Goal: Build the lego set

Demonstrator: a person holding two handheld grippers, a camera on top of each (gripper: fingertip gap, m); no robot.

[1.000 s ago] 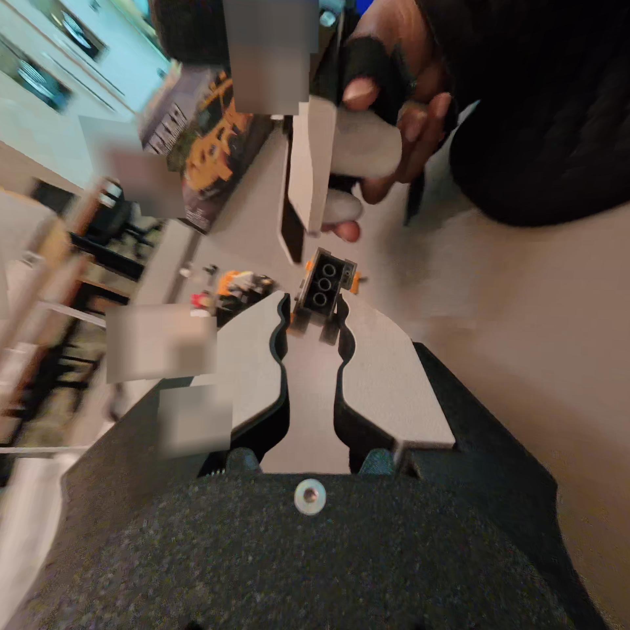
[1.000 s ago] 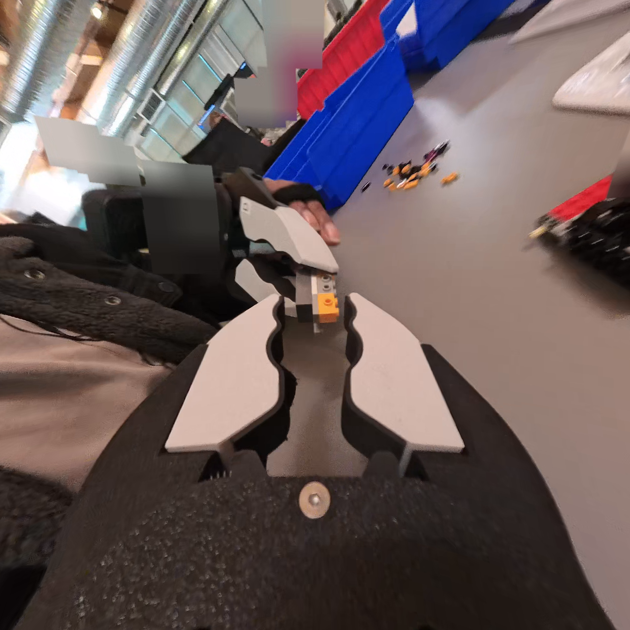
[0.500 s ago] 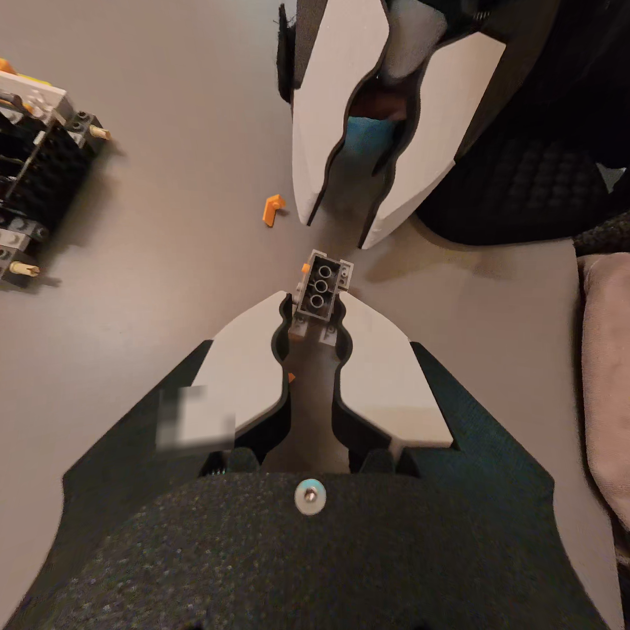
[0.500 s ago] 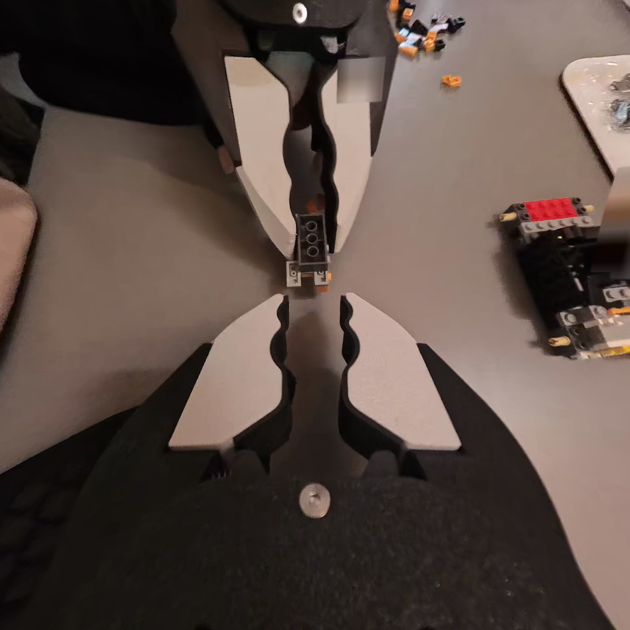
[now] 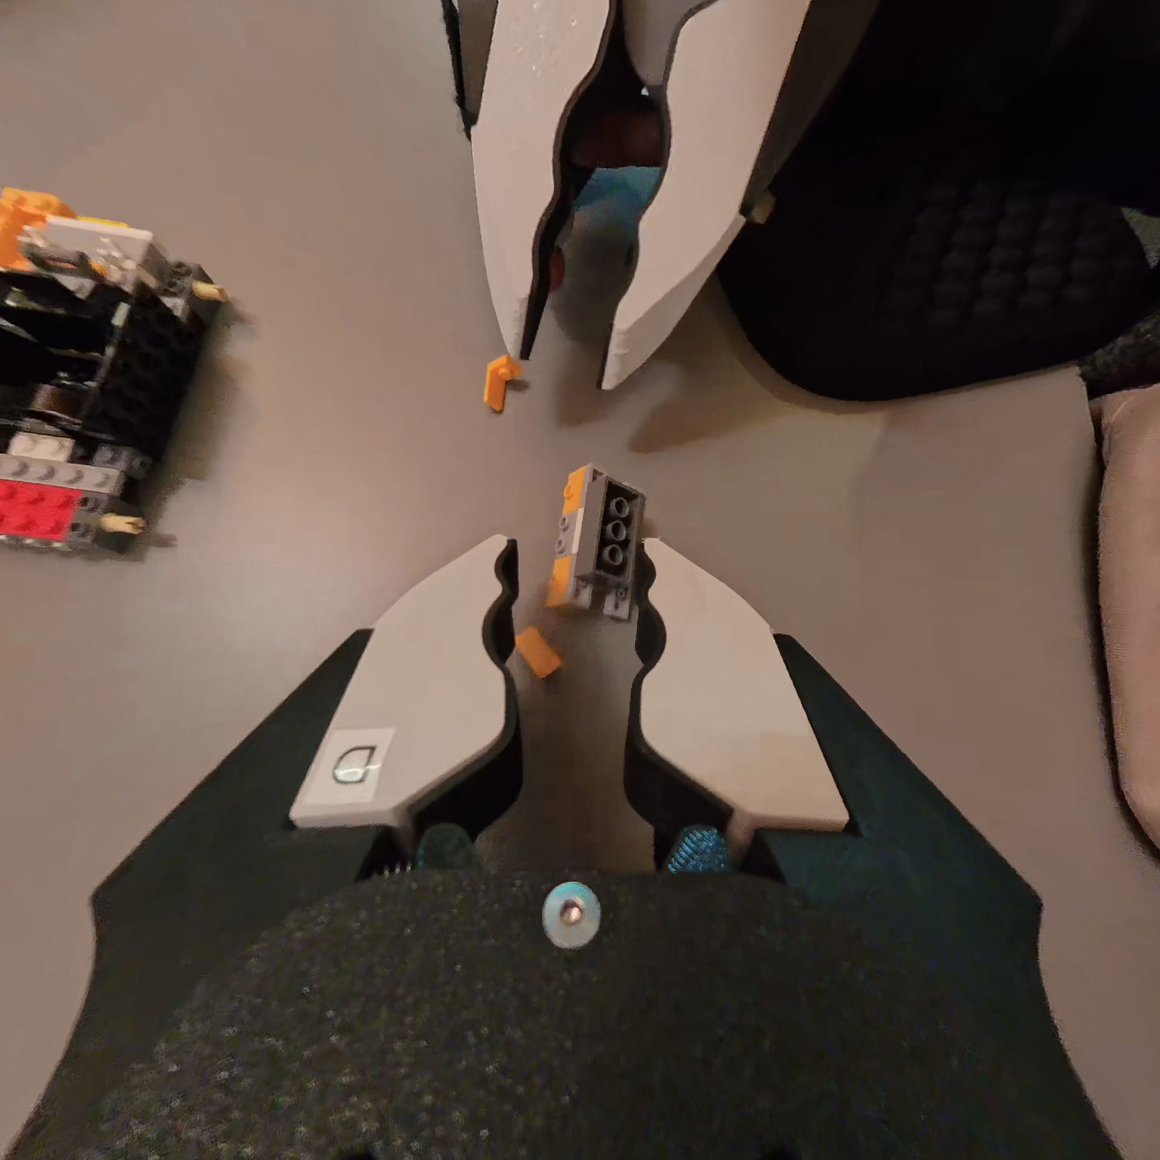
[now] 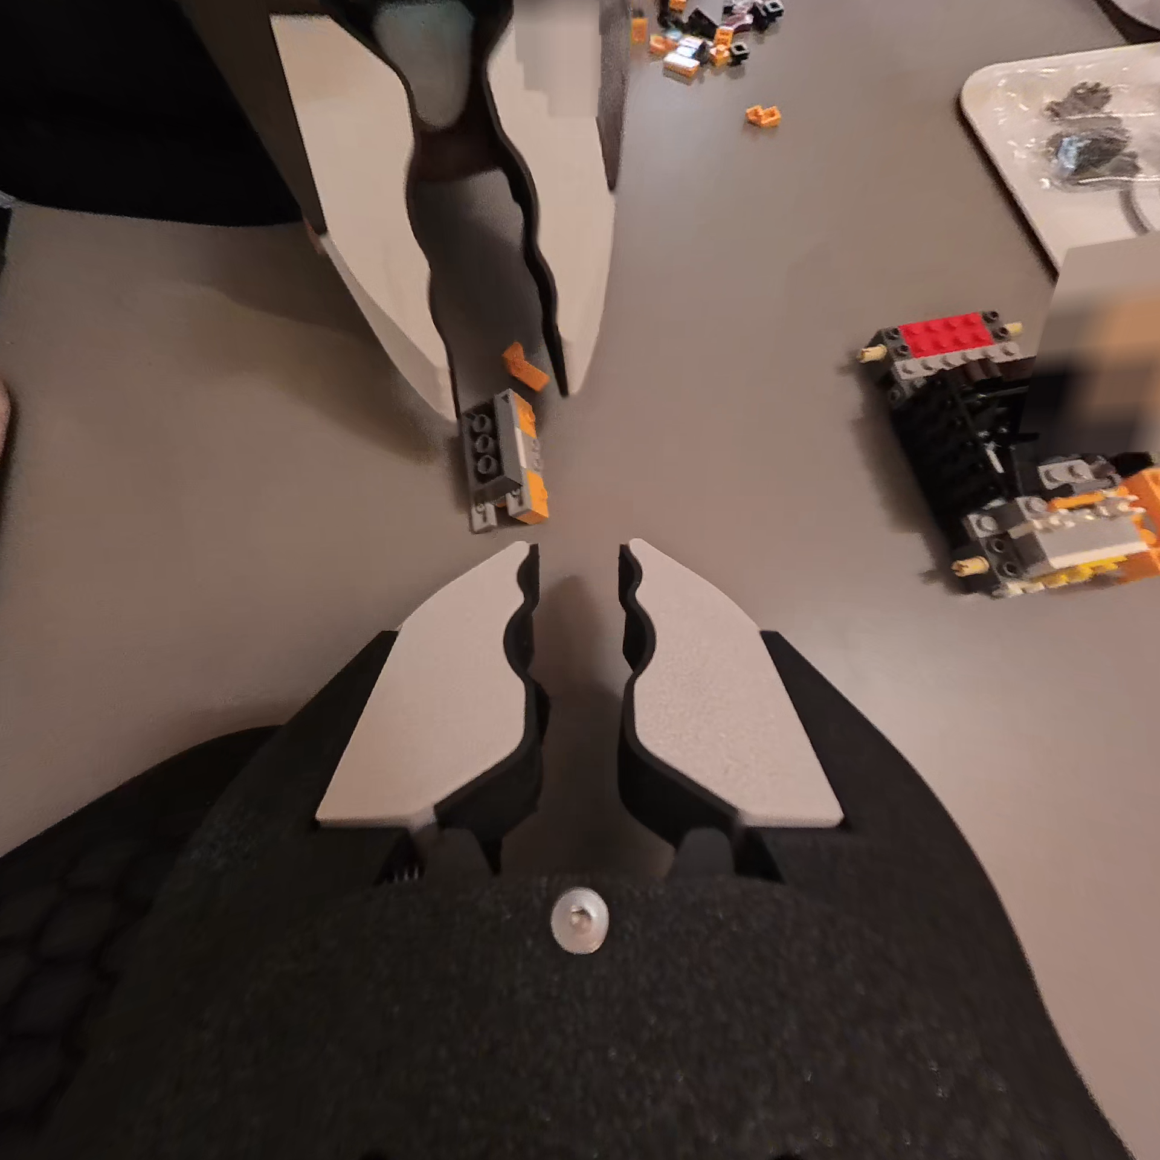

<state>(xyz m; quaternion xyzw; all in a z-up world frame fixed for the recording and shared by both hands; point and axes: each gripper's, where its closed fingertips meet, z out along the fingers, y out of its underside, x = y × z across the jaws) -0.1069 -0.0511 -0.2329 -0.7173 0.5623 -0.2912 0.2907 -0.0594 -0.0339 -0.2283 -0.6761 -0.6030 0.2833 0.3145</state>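
A small grey, black and orange brick sub-assembly (image 5: 596, 540) lies tilted on the grey table, between the fingertips of my left gripper (image 5: 577, 552). The left gripper is open, and the assembly sits close to its right finger. A loose orange piece (image 5: 537, 653) lies between the left fingers. My right gripper (image 6: 577, 546) is open and empty and points at the assembly (image 6: 502, 458) from the opposite side. The right gripper also shows in the left wrist view (image 5: 565, 364), with an orange bracket (image 5: 500, 380) at its fingertip. The left gripper also shows in the right wrist view (image 6: 508, 395).
A partly built black, grey, red and orange vehicle chassis (image 6: 1017, 464) (image 5: 75, 402) stands to one side. A pile of small loose pieces (image 6: 697, 37) and a single orange bracket (image 6: 762, 116) lie farther off. A white tray (image 6: 1054, 213) holds a clear bag of parts. Some 6 cm of space lies between my two pairs of fingers. The loose orange piece (image 5: 537, 653) is about 4 cm from my left fingertips. My right wrist view (image 6: 528, 370) looks at it from another angle.
Both grippers came down from the air to point at the table. My left gripper opened and let the sub-assembly go; it now lies tilted. The right gripper stayed open.
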